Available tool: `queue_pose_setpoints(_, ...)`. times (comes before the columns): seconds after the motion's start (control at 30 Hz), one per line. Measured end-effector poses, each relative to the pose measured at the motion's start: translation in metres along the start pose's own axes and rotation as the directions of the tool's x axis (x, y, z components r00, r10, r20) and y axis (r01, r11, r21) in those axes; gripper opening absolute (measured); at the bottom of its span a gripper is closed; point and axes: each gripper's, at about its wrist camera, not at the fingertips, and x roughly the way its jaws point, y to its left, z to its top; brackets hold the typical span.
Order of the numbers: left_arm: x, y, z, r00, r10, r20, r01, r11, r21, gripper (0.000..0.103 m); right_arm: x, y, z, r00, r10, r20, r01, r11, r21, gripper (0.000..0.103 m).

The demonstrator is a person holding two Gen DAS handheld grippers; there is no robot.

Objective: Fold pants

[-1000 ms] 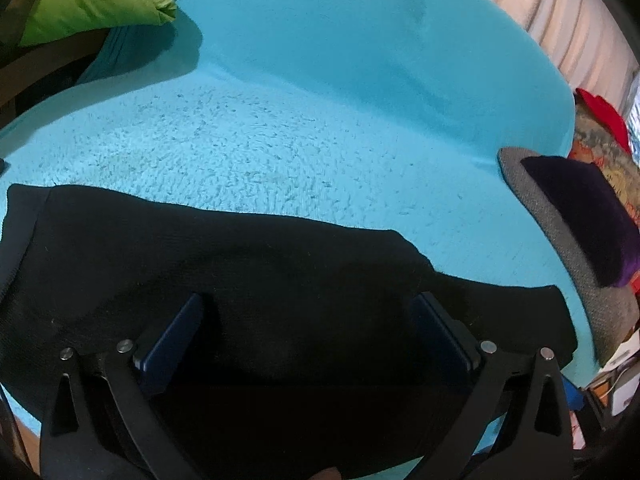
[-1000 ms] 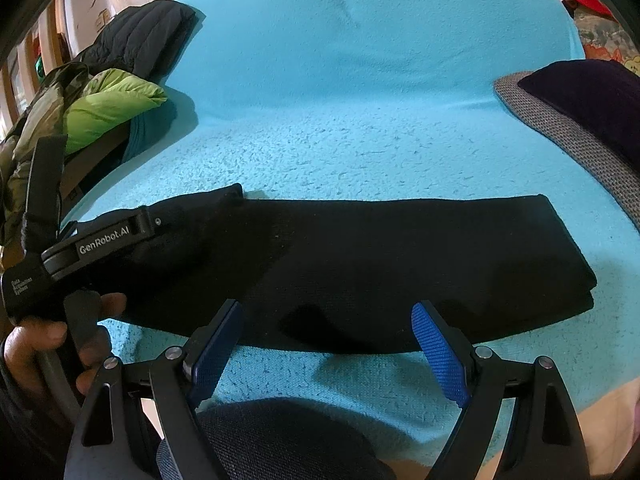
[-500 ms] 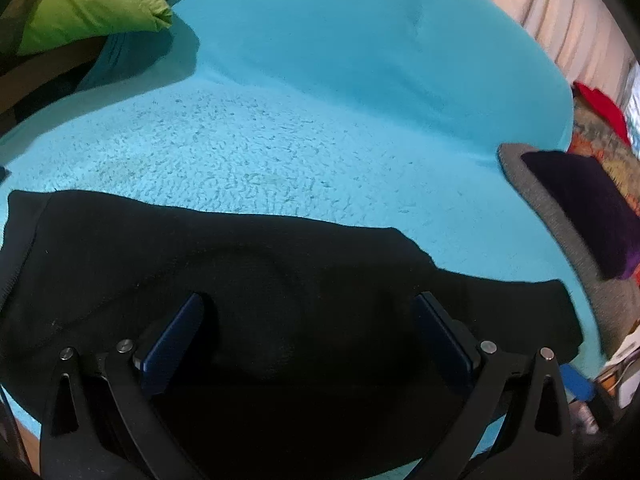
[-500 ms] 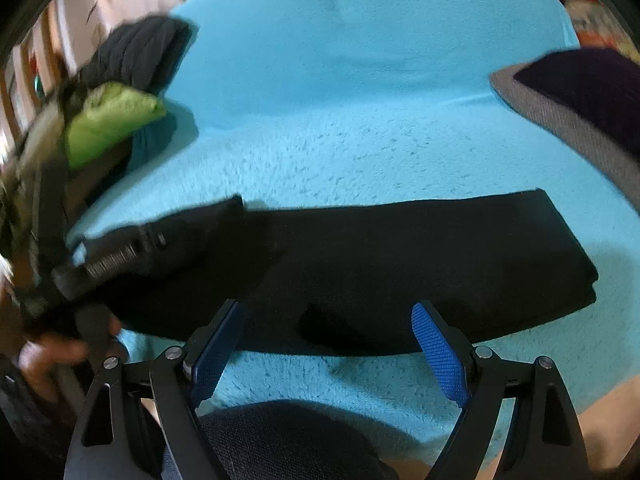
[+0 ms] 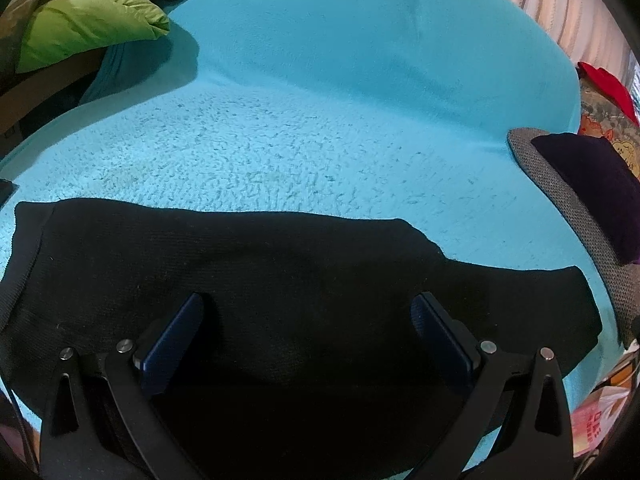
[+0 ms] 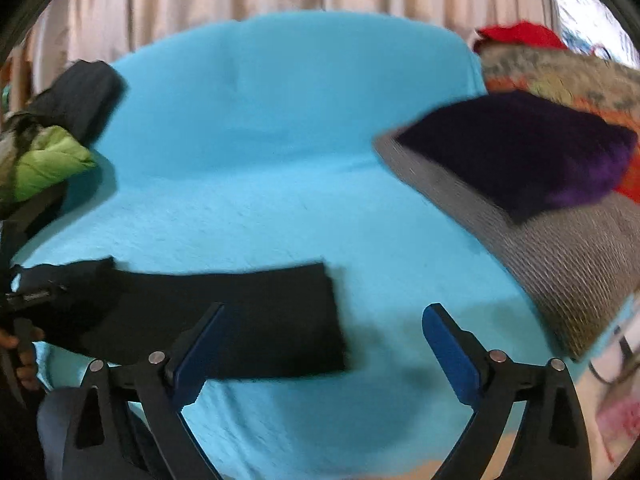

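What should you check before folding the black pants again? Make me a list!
1. Black knit pants lie flat on the fluffy turquoise blanket: ok.
2. Right gripper open and empty, its jaws having just widened: ok.
3. Left gripper open over the pants: ok.
4. Bare blanket beyond the pants: ok.
5. Purple cushion apart from the pants: ok.
6. Hidden wrinkles underneath: cannot tell.

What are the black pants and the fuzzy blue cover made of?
The black pants look like a soft, matte knit, perhaps fleece or jersey: fine ribbing shows and there is no shine. The blue cover looks like plush fleece or terry: its surface is nubbly with little tufts. Exact fibres cannot be told from the pictures.
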Motion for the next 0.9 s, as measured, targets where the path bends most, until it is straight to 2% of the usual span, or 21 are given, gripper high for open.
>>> queue_pose_setpoints(0.1,0.000,0.000,0.000,1.000,0.003,0.003,-0.003,1.000,-0.001,0.103,0.008,-0.020,-0.009,0.997,0.031,-0.065,-0.024,0.995,0.095,0.097)
queue_pose_setpoints(0.2,0.001,-0.003,-0.002,1.000,0.017,0.003,-0.017,1.000,0.012,0.103,0.016,-0.044,-0.019,0.981,0.171,-0.092,-0.140,0.951,0.276,0.091)
queue_pose_setpoints(0.23,0.001,-0.003,-0.002,1.000,0.020,0.004,-0.020,1.000,0.015,0.103,0.020,-0.055,-0.023,0.967,0.241,-0.088,-0.193,0.909,0.371,0.087)
queue_pose_setpoints(0.27,0.001,-0.003,-0.002,1.000,0.022,0.005,-0.022,1.000,0.017,0.103,0.024,-0.066,-0.028,0.947,0.313,-0.071,-0.245,0.848,0.471,0.083)
queue_pose_setpoints(0.3,0.001,-0.003,-0.002,1.000,0.021,0.006,-0.021,1.000,0.016,0.103,0.029,-0.078,-0.034,0.924,0.379,-0.046,-0.287,0.769,0.571,0.081)
queue_pose_setpoints(0.33,0.000,-0.003,-0.002,1.000,0.020,0.008,-0.020,1.000,0.013,0.103,0.033,-0.086,-0.038,0.909,0.417,-0.027,-0.306,0.709,0.636,0.079)
queue_pose_setpoints(0.37,0.000,-0.003,-0.002,1.000,0.019,0.011,-0.019,1.000,0.009,0.103,0.039,-0.098,-0.046,0.887,0.462,-0.006,-0.316,0.615,0.722,0.076)
queue_pose_setpoints(0.43,0.001,-0.002,-0.003,1.000,0.019,0.018,-0.019,1.000,0.004,0.103,0.048,-0.107,-0.056,0.861,0.509,0.006,-0.304,0.504,0.808,0.074)
queue_pose_setpoints(0.47,0.002,-0.002,-0.002,1.000,0.019,0.020,-0.019,1.000,0.004,0.103,0.052,-0.108,-0.060,0.847,0.531,0.004,-0.300,0.472,0.829,0.073)
queue_pose_setpoints(0.63,0.003,-0.004,-0.002,0.999,0.036,0.020,-0.036,0.999,0.010,0.103,0.067,-0.089,-0.058,0.798,0.603,-0.003,-0.336,0.449,0.828,0.073)
queue_pose_setpoints(0.67,0.004,-0.004,-0.002,0.999,0.038,0.019,-0.038,0.999,0.011,0.103,0.073,-0.085,-0.058,0.789,0.614,-0.008,-0.336,0.443,0.831,0.070)
queue_pose_setpoints(0.73,0.003,-0.005,-0.002,0.999,0.040,0.019,-0.040,0.999,0.012,0.103,0.082,-0.083,-0.060,0.797,0.604,-0.020,-0.314,0.442,0.840,0.063)
queue_pose_setpoints(0.8,0.003,-0.005,-0.002,0.999,0.037,0.019,-0.038,0.999,0.010,0.103,0.090,-0.080,-0.061,0.797,0.603,0.001,-0.319,0.421,0.849,0.055)
queue_pose_setpoints(0.87,0.003,-0.004,-0.002,0.999,0.035,0.019,-0.035,0.999,0.008,0.103,0.093,-0.081,-0.059,0.821,0.571,-0.004,-0.306,0.446,0.841,0.040)
queue_pose_setpoints(0.9,0.003,-0.004,-0.002,0.999,0.034,0.019,-0.034,0.999,0.007,0.103,0.094,-0.082,-0.058,0.830,0.558,-0.009,-0.300,0.460,0.836,0.037)
